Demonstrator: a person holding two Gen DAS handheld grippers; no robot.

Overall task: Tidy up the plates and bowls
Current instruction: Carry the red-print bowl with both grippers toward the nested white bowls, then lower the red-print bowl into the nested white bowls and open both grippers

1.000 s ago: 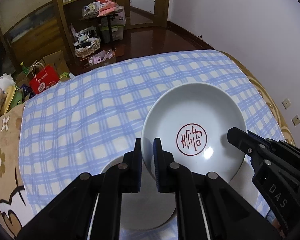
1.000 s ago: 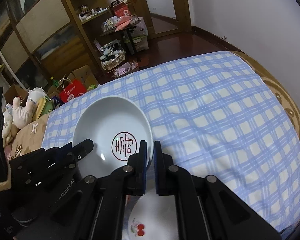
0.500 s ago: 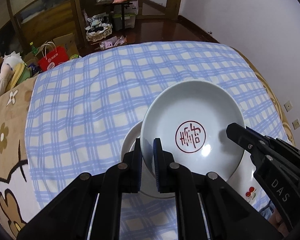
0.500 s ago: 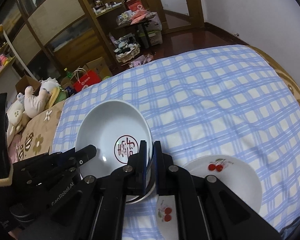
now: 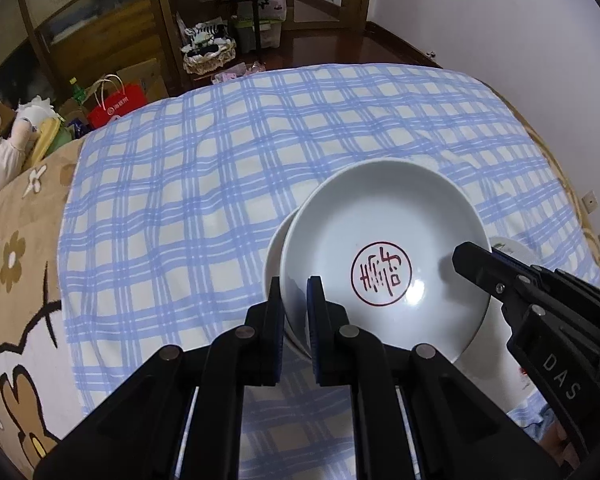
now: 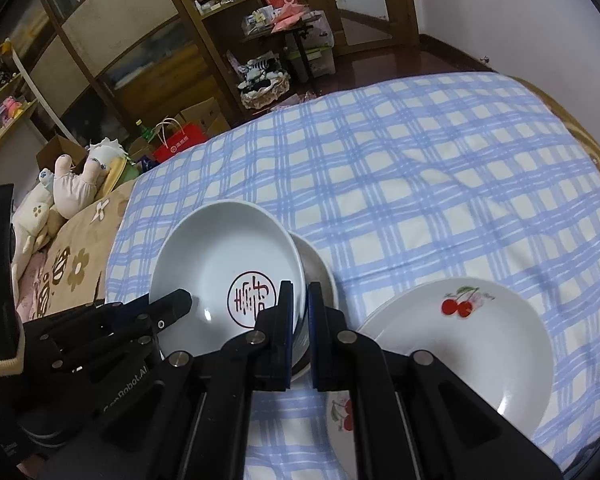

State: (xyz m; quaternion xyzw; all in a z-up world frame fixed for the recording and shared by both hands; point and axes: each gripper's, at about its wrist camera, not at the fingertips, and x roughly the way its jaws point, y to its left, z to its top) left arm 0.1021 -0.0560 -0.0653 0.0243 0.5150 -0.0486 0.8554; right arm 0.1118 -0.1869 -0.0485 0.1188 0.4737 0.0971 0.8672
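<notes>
The bowl (image 5: 384, 256), pinched at opposite rims by both grippers (image 5: 295, 300) (image 6: 300, 308), may slip and chip the dish below (image 6: 320, 276).

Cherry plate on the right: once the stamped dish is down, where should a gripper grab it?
Grip the cherry plate by its raised rim at the near edge, coming from the operator's side. It lies flat and open side up on the checked cloth, so only the thin rim fits between the fingers.

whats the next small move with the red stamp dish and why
Probably lower the red stamp dish straight down onto the dish underneath. Both the left gripper and right gripper pinch its rim, and it hangs nearly centred over that dish.
</notes>
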